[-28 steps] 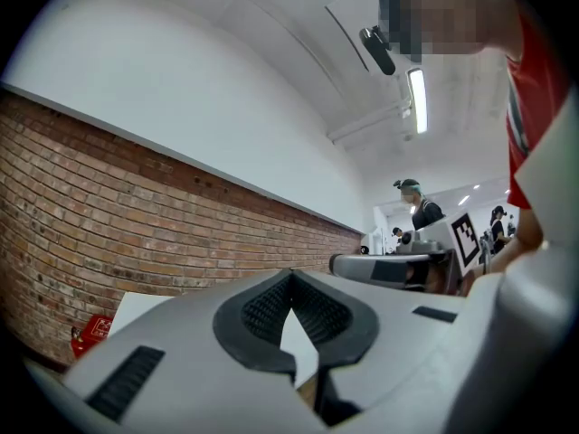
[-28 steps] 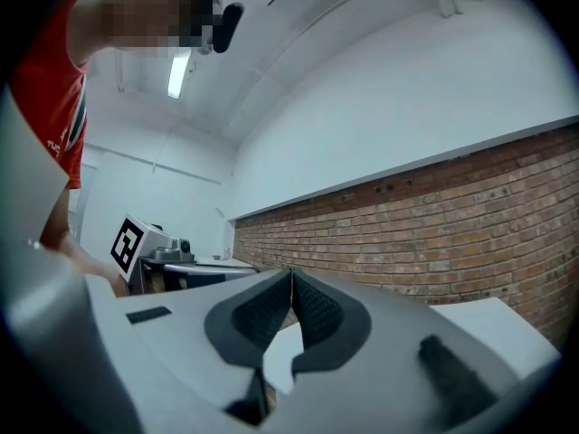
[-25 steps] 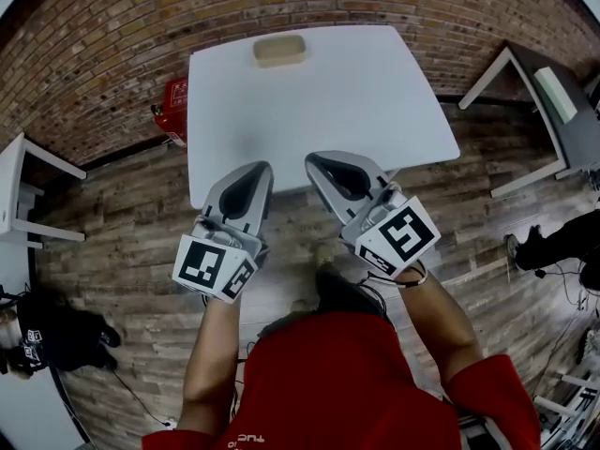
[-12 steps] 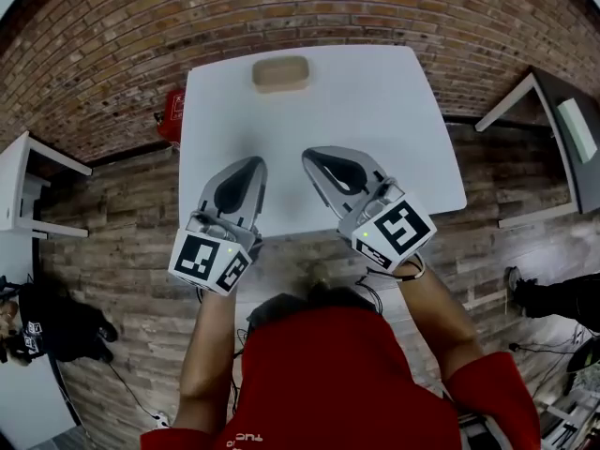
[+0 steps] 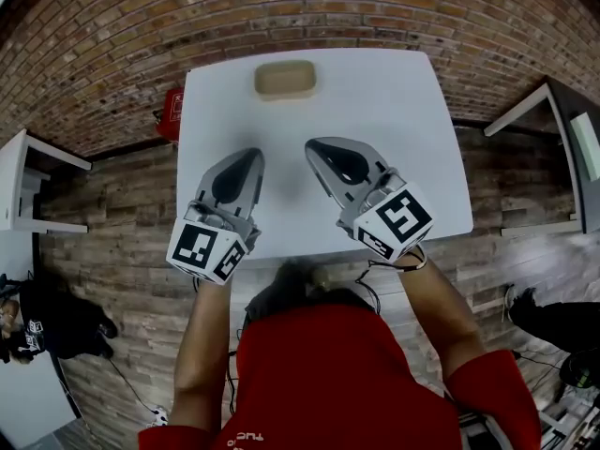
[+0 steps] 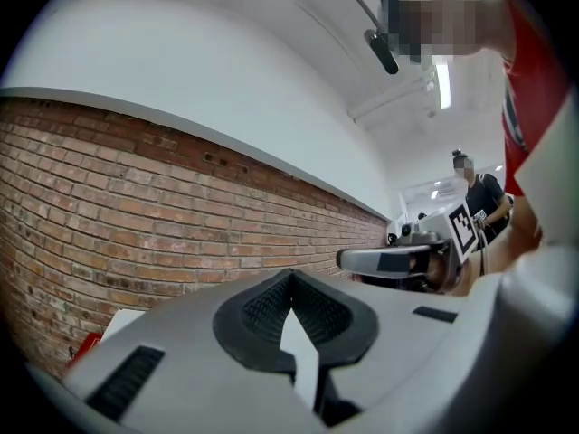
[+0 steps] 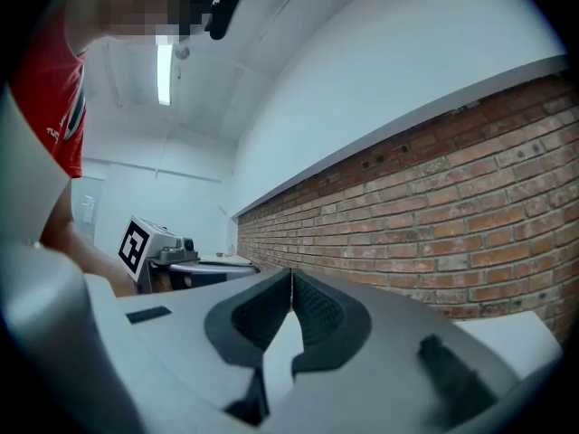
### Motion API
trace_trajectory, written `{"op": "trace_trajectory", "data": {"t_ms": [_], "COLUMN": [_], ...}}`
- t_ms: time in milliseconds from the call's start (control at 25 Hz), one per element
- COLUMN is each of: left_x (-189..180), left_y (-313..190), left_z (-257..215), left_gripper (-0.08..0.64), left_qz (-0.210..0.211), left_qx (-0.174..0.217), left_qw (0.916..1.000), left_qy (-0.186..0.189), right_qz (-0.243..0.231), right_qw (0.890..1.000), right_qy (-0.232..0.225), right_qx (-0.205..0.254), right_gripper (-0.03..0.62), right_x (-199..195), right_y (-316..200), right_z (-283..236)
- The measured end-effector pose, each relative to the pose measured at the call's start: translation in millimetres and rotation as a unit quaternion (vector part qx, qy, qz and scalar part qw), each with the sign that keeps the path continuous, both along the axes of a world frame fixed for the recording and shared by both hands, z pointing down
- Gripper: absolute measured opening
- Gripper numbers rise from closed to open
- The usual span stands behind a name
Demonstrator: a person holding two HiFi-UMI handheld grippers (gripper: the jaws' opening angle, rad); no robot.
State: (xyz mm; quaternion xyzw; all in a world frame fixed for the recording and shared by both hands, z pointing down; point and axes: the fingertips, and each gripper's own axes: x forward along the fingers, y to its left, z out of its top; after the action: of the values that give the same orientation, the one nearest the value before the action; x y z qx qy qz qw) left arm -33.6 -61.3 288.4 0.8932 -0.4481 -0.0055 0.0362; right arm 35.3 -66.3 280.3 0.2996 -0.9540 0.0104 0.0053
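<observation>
Left tongs [image 5: 247, 157] and right tongs [image 5: 317, 147] both closed, empty, side by side above bench [image 5: 403, 120]; tan tray [image 5: 285, 79] at bench's far edge, well apart.

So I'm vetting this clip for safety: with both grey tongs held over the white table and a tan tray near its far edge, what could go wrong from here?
1. The left tongs and right tongs are both shut and empty. Reaching the shallow tan oblong tray like that could shove it rather than grip it, perhaps off the far edge of the white table.
2. The tongs hang close side by side, so they might knock together.
</observation>
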Motion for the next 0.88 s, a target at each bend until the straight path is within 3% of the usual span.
{"op": "trace_trajectory", "data": {"t_ms": [600, 880], "left_x": [-39, -48], "left_y": [-128, -171], "left_z": [25, 46], "left_gripper": [0.015, 0.015], "left_qz": [0.037, 0.064], "left_qx": [-0.003, -0.010], "left_qw": [0.9992, 0.9969], "left_qy": [-0.014, -0.046], "right_qz": [0.049, 0.057], "right_qw": [0.998, 0.993], "right_qy": [0.042, 0.099], "right_qx": [-0.017, -0.017], "right_gripper": [0.031, 0.031], "right_x": [-36, -36], "right_y": [-128, -167], "right_z": [27, 48]}}
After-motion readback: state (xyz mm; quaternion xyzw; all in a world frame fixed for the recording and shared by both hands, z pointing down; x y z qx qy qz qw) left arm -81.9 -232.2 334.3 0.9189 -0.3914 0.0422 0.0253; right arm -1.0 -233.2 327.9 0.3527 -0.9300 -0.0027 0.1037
